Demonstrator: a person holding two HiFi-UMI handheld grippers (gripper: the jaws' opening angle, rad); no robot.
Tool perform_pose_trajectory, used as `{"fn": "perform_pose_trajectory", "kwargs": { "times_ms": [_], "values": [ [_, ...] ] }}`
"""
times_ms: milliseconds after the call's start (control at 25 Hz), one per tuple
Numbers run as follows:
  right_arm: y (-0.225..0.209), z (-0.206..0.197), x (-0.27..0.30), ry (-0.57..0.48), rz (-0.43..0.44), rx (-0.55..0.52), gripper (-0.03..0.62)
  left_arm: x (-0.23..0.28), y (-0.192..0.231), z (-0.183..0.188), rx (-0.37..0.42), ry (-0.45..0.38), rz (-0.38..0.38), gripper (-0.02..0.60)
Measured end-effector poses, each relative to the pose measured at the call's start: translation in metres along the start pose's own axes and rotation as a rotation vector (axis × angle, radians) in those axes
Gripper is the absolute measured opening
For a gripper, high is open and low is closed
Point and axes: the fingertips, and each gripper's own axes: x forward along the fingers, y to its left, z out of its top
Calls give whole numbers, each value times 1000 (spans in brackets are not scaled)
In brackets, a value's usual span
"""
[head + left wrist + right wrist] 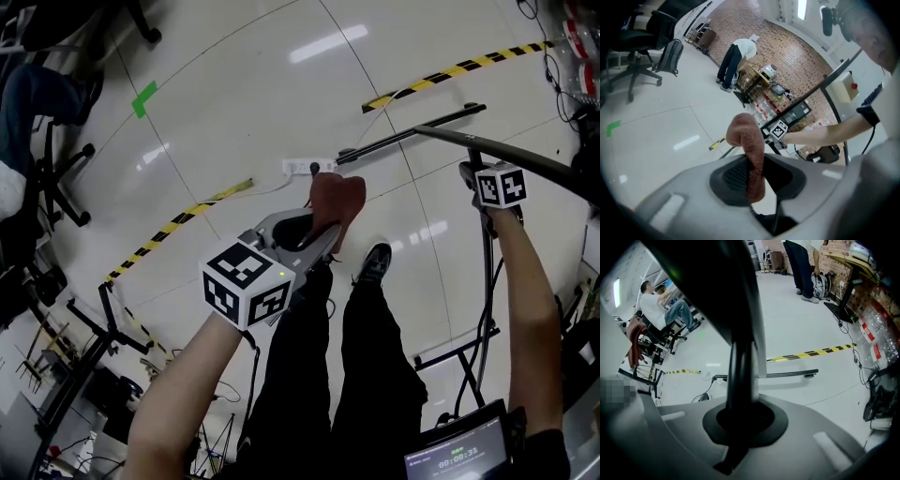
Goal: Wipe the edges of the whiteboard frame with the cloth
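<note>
Holding the cloth [746, 136] in the left gripper [754, 176]: jaws narrow, pads pinching the rust-brown fabric, and its folded top sticks up past the fingertips. We see the cloth off the whiteboard frame [740, 362], well apart from it, out over the floor. The right gripper [740, 416] is clamped tight on the frame's dark edge bar, which runs straight up between its jaws. Each gripper's cube [246, 284] shows only black-and-white square markers. A small screen [459, 455] at the bottom right corner of the head view shows a line of digits, too small for us to read. On the floor we see a white power strip [307, 168], yellow-black hazard tape [455, 70] and a green tape mark [143, 98].
</note>
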Motion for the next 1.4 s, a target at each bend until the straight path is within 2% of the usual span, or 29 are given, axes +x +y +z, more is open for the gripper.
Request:
{"fn": "perform_pose_trajectory", "kwargs": {
  "times_ms": [120, 200, 400, 520, 560, 640, 680, 760, 800, 880, 960, 1000, 1120, 1240, 1400],
  "values": [
    [-1, 9, 13, 15, -8, -3, 3, 2, -12, 20, 96, -12, -7, 81],
    [1, 18, 23, 20, -9, -8, 3, 3, -17, 48, 162, -67, 9, 81],
    [18, 30, 38, 16, -1, -12, 3, 10, -31, 110, 161, -202, 20, 82],
    [16, 28, 40, 32, -81, -5, 5, 20, -45, 134, 249, -227, 20, 81],
    [14, 25, 36, 49, -137, -23, 60, 25, -49, 141, 282, -224, 28, 83],
    [14, 22, 20, 53, -243, -68, 246, 37, -55, 154, 331, -215, 58, 83],
    [16, 22, 9, 30, -276, -67, 272, 46, -55, 159, 347, -208, 75, 83],
    [25, 16, -14, -32, -300, -10, 260, 68, -50, 162, 385, -171, 106, 83],
    [39, 16, -27, -71, -274, 24, 218, 83, -44, 161, 412, -135, 122, 83],
    [86, 16, -51, -141, -142, 47, 135, 116, -31, 153, 488, -40, 147, 83],
    [138, 8, -75, -178, 1, -9, 133, 149, -20, 139, 590, 72, 159, 83],
    [161, 3, -89, -190, 43, -60, 121, 165, -15, 132, 644, 124, 162, 83],
    [202, -10, -129, -227, 74, -170, 97, 210, 2, 115, 777, 236, 187, 83],
    [221, -23, -152, -308, 123, -153, 97, 249, 14, 102, 885, 307, 208, 83],
    [244, -27, -173, -434, 187, -109, 95, 271, 20, 84, 1154, 379, 225, 86]
  ]
}}
